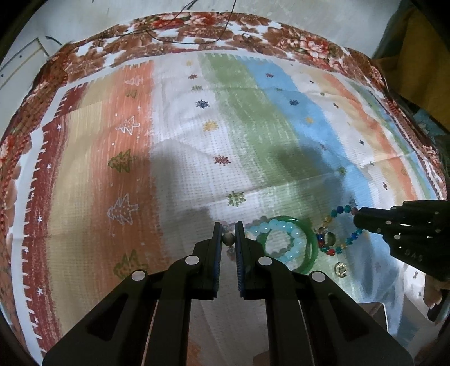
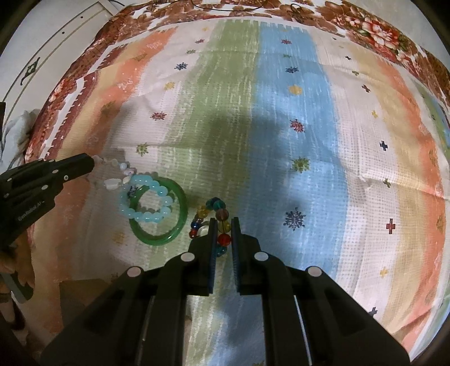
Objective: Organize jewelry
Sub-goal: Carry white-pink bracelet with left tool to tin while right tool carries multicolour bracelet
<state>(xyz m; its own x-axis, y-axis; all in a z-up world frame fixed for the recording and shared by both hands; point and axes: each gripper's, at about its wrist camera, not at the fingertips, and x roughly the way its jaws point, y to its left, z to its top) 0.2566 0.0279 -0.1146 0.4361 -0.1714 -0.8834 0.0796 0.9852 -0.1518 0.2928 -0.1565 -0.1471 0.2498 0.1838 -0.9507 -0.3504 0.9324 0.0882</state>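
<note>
While both my grippers point steeply down at the cloth, each is pinched nearly closed on its own strand. My left gripper holds a pale bracelet by one round grey bead, the rest of it trailing off the tips; in the right view it shows as irregular whitish chips, shell-like, strung loosely. My right gripper clamps a multicoloured bead bracelet on a red glassy bead, with amber, blue and teal beads looping out ahead of the tips. My judgement: each strand is gripped at a single bead so it can be drawn free of the pile without dragging its neighbours.

Just beyond the tips lie the pieces not yet sorted. A green bangle, smooth, rigid and translucent, lies flat. A light blue bead bracelet of milky round beads rests partly inside it and across its rim. A small clear ring-like piece sits near the bangle's edge; I cannot tell what it is.

Farther out, the striped cloth has a waffle-like texture, creases, and small printed stars. A brown floral border edges the far side.
</note>
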